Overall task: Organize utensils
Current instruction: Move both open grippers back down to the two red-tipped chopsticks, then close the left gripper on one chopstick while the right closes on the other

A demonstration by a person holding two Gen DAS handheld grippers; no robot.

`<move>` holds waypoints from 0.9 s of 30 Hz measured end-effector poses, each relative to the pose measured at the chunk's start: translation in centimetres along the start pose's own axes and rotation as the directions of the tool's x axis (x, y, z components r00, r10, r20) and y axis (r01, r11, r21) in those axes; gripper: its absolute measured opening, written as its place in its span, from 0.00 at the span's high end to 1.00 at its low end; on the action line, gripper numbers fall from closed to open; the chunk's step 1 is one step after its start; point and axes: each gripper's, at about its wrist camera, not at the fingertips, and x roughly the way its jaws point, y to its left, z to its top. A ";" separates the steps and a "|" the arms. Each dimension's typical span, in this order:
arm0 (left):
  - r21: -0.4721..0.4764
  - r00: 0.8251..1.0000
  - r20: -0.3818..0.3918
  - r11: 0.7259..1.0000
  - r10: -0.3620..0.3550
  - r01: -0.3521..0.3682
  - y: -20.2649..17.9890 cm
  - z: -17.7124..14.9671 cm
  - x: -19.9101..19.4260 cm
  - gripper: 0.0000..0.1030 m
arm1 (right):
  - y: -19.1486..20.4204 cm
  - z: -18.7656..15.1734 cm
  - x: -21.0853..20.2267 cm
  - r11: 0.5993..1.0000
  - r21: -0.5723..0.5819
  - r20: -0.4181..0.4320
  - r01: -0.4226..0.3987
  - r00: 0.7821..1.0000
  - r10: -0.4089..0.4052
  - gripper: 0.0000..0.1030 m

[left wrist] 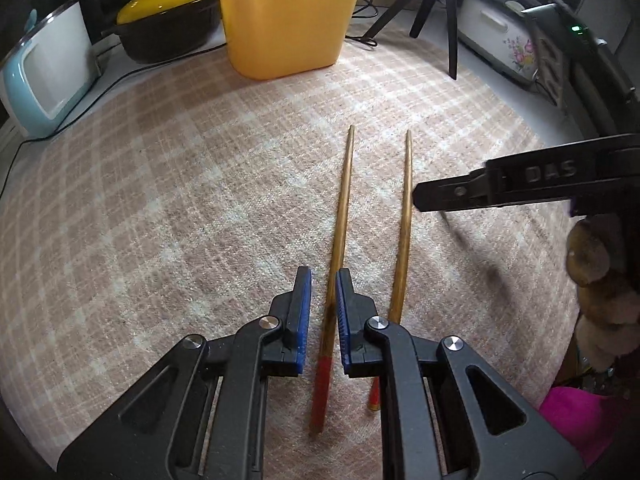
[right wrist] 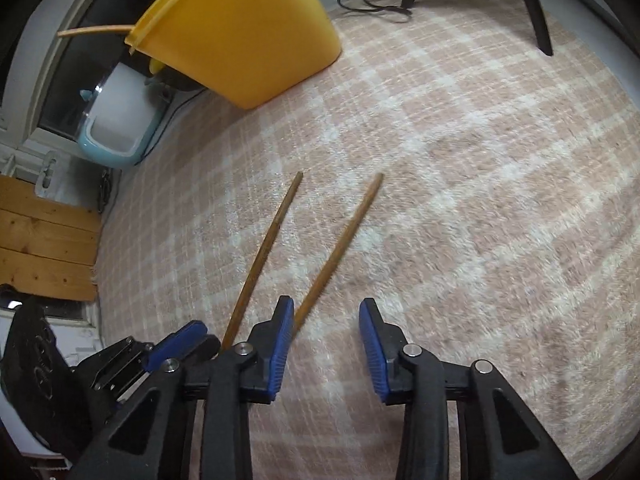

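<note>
Two wooden chopsticks with red ends lie side by side on a checked cloth [left wrist: 160, 200]. My left gripper [left wrist: 323, 274] stands over the left chopstick [left wrist: 340, 208] with its jaws narrow. The stick runs between the blue pads against the right one, and a strip of cloth shows beside the left pad. My right gripper [right wrist: 327, 316] is open just above the cloth. The right chopstick [right wrist: 340, 240] passes behind its left fingertip, not between the pads. In the left wrist view the right gripper [left wrist: 424, 196] reaches in side-on over the right chopstick [left wrist: 406, 208]. A yellow bin [left wrist: 288, 20] stands at the back.
Another stick [right wrist: 96, 32] pokes out of the yellow bin [right wrist: 240, 40]. Behind the cloth stand a black pot with a yellow lid [left wrist: 168, 20], a light blue appliance [left wrist: 48, 68], tripod legs [left wrist: 432, 12] with a cable, and a white flowered cooker [left wrist: 504, 36]. A hand [left wrist: 592, 264] shows at the right.
</note>
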 end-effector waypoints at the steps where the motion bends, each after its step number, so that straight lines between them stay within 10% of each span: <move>1: -0.003 1.000 0.001 1.000 -0.007 0.007 0.1 0.0 0.0 0.89 | 0.3 0.1 0.3 1.000 -0.002 0.003 0.016 1.000 -0.016 0.66; 16: 0.010 1.000 0.010 1.000 -0.002 0.002 0.1 -0.4 0.1 0.89 | 6.6 1.0 3.3 0.935 -0.248 0.035 0.254 0.967 -0.253 0.83; 27: 0.089 0.996 -0.050 0.994 0.068 -0.064 -1.7 1.2 2.0 0.89 | 4.1 1.9 2.2 0.897 -0.361 -0.001 0.254 0.962 -0.273 0.93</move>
